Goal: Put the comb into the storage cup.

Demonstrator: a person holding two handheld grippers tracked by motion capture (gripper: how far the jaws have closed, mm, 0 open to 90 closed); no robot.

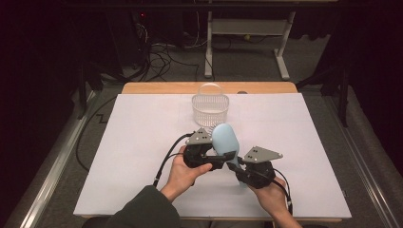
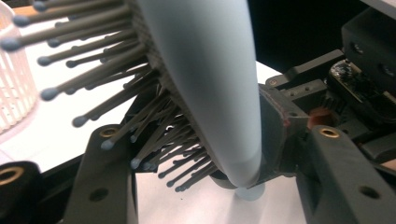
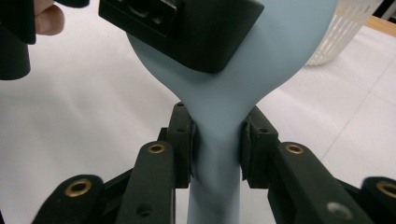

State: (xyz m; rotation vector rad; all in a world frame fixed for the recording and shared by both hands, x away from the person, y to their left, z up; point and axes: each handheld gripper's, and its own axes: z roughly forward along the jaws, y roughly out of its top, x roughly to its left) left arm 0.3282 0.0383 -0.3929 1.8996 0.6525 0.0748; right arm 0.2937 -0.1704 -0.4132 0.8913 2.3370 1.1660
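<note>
A light blue hairbrush (image 1: 225, 137) is held up over the white table sheet (image 1: 138, 137) between both hands. My right gripper (image 1: 236, 167) is shut on its handle; in the right gripper view the pads (image 3: 184, 140) press the narrow neck of the hairbrush (image 3: 219, 107) from both sides. My left gripper (image 1: 227, 156) clamps the brush head: in the left gripper view one jaw lies against the smooth back of the hairbrush (image 2: 210, 84), the other pushes into the grey bristles (image 2: 93, 60). The left gripper's jaw (image 3: 187, 28) covers part of the head.
A white slatted basket (image 1: 210, 108) stands on the sheet just beyond the brush, near the wooden far edge (image 1: 166, 88); the basket (image 2: 14, 93) is close to the bristles. Cables trail from both grippers toward the person.
</note>
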